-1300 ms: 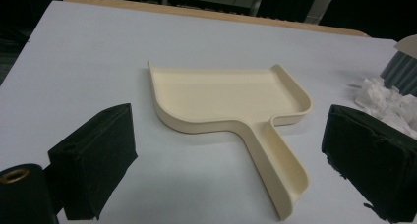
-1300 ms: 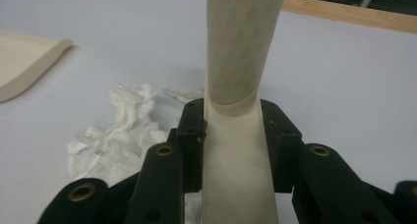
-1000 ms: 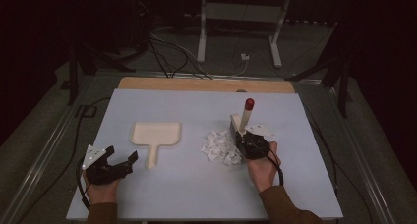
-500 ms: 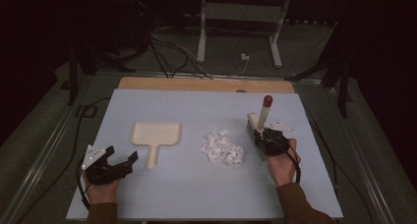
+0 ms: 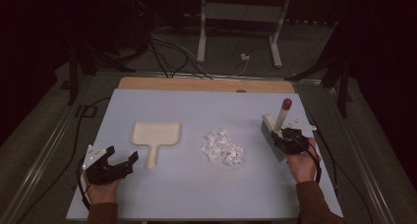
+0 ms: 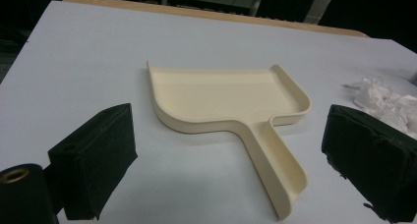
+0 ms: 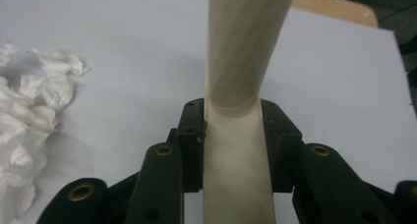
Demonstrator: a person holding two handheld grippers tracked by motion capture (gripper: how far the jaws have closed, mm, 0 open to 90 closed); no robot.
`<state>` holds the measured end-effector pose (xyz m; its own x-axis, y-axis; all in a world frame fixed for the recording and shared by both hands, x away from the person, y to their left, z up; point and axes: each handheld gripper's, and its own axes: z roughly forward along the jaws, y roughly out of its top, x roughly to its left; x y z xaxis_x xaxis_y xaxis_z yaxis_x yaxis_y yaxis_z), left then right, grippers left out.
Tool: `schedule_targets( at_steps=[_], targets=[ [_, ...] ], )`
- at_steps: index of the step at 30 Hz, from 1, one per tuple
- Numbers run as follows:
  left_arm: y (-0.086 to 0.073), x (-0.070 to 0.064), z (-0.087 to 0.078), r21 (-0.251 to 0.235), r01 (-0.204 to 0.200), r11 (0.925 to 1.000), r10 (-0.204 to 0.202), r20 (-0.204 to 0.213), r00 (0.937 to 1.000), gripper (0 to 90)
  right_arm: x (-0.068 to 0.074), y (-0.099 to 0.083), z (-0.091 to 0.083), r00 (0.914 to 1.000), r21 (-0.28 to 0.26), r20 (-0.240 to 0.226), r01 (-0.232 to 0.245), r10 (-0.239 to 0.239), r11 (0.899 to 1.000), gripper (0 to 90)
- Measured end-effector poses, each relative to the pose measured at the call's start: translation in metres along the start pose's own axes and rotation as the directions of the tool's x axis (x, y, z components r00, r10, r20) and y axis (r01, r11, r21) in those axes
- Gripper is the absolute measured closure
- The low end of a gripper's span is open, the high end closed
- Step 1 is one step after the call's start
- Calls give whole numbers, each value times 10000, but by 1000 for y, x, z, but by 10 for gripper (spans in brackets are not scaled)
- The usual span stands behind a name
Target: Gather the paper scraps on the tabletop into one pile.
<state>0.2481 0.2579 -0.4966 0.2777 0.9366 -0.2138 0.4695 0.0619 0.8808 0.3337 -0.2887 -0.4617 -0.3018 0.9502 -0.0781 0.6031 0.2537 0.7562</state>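
Observation:
A cream dustpan (image 5: 153, 137) (image 6: 231, 106) lies flat on the pale table, its handle toward the person. My left gripper (image 5: 119, 162) (image 6: 231, 160) rests open just near of that handle, jaws wide apart and holding nothing. A heap of crumpled white paper scraps (image 5: 222, 146) (image 6: 388, 103) (image 7: 24, 116) sits at mid-table. To its right my right gripper (image 5: 286, 138) (image 7: 231, 135) is shut on the cream handle of a brush (image 5: 276, 127) (image 7: 241, 62), whose red-tipped handle points up and away; the brush head stands on the table to the right of the scraps.
The pale table top (image 5: 206, 111) has a wooden strip (image 5: 196, 84) along its far edge. Cables (image 5: 167, 52) and metal stand legs (image 5: 236, 32) lie on the dark floor beyond. Open table surface lies between the dustpan and the scraps.
My right gripper has carried the brush to the right, from touching the paper heap to well clear of it. The left gripper and dustpan have stayed put.

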Motion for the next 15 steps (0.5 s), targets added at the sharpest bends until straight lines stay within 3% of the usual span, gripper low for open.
schedule_targets(
  at_steps=[7, 12, 15],
  targets=[
    [0, 0, 0, 19, -54, 10000, 54, -10, 10000, 70, -7, 9, 7, 9976, 158, -604, -321, 330, 9994, 620],
    [0, 0, 0, 31, -55, 10000, 55, -10, 10000, 70, -7, 14, 17, 9965, 348, -715, -406, 430, 9986, 654],
    [1, -2, 0, 128, -126, 9998, 126, 31, 9999, 70, -7, 17, 18, 9984, 476, -531, -189, 215, 9987, 668]
  ],
)
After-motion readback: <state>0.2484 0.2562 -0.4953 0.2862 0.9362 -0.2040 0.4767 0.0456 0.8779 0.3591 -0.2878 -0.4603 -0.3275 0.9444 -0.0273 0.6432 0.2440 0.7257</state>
